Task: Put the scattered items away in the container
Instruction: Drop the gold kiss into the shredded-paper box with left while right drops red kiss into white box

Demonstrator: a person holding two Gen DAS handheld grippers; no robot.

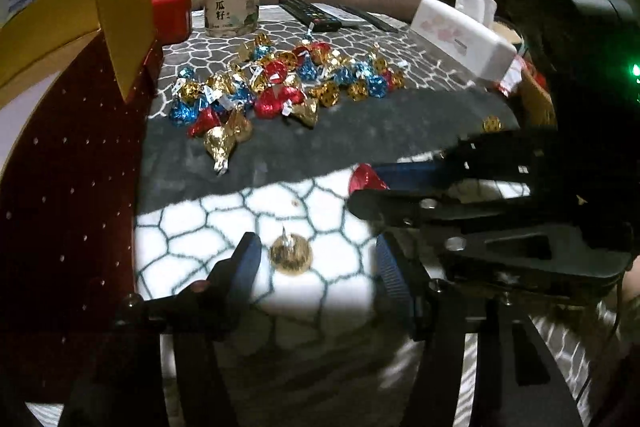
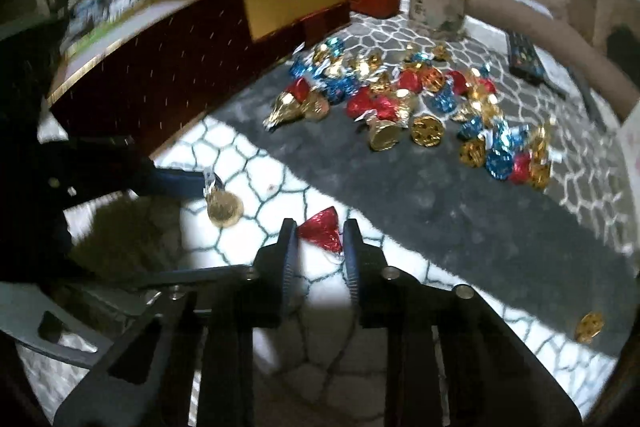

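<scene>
Your left gripper [image 1: 316,259] stands wide over the bright patch of the patterned tablecloth [image 1: 320,155], near the front edge of the table. A gold candy [image 1: 291,253] lies on the cloth between its fingers, closer to the left one, and neither pad touches it. Only one finger of this gripper shows in the right wrist view, next to that same candy, so the spacing is judged from the left view alone.

Your right gripper [image 2: 320,239] is set narrow around a red candy [image 2: 323,230], which sits between the fingertips. The pads look very close to the foil, but the blur hides whether they press on it, so treat that candy as not yet secured.

Most of the job is left. The pile of wrapped candies [image 1: 280,83] in red, blue and gold lies scattered across the middle of the table, toward the far edge. One stray gold candy [image 2: 589,327] sits apart near the front right corner. The dark red box [image 1: 68,187] with gold flaps stands along the left edge, just beside the pile. Its inside is hidden in both views, so you cannot tell how many candies are already in it.
</scene>
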